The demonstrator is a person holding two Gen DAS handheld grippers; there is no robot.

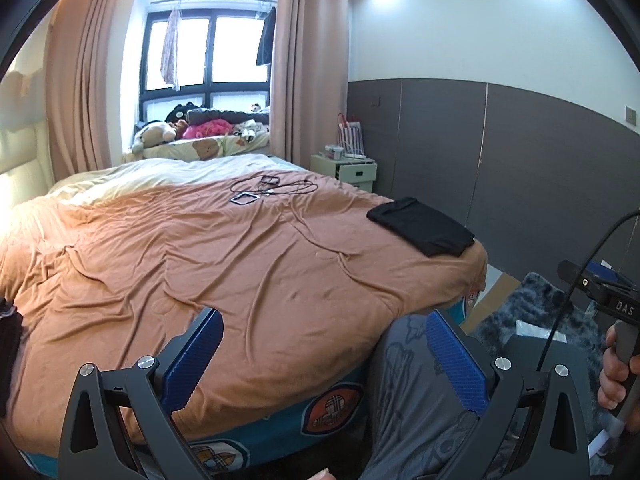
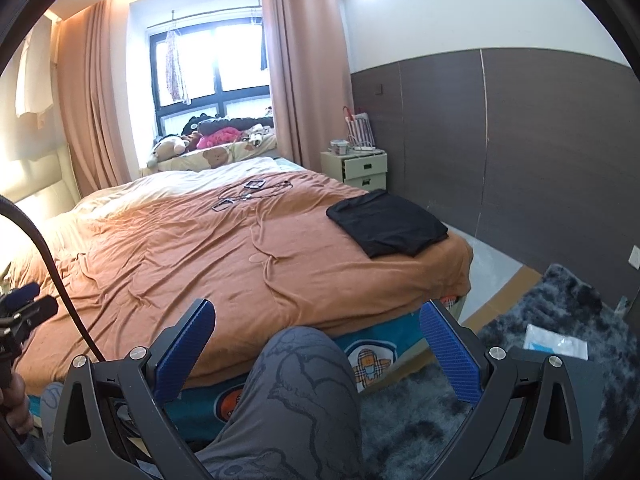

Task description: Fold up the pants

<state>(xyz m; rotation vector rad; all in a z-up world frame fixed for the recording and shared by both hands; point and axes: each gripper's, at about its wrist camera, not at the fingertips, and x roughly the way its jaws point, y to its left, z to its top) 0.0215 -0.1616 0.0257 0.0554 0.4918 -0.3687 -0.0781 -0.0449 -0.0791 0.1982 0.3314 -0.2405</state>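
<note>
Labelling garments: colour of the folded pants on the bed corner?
Black folded pants, clearest in the right wrist view.

Dark cloth [image 1: 9, 344] at left edge of left view cut off, kind unclear. Cords [image 1: 272, 188] on bed [image 1: 240, 264] too small to identify (small framed items among them). Bedside cabinet [image 2: 362, 168] top clutter indistinct. Person's hand [image 1: 618, 372] partly beyond right edge.

Left wrist view: sat low at the near edge of the orange-brown quilted bed [image 1: 240, 264], facing the dark-framed window [image 1: 206, 52] | Right wrist view: similarly low, shifted right, over the rug-side corner | Shared: bed top, folded black fabric pants [image 2: 386, 222] at its right edge, window wall.
</note>
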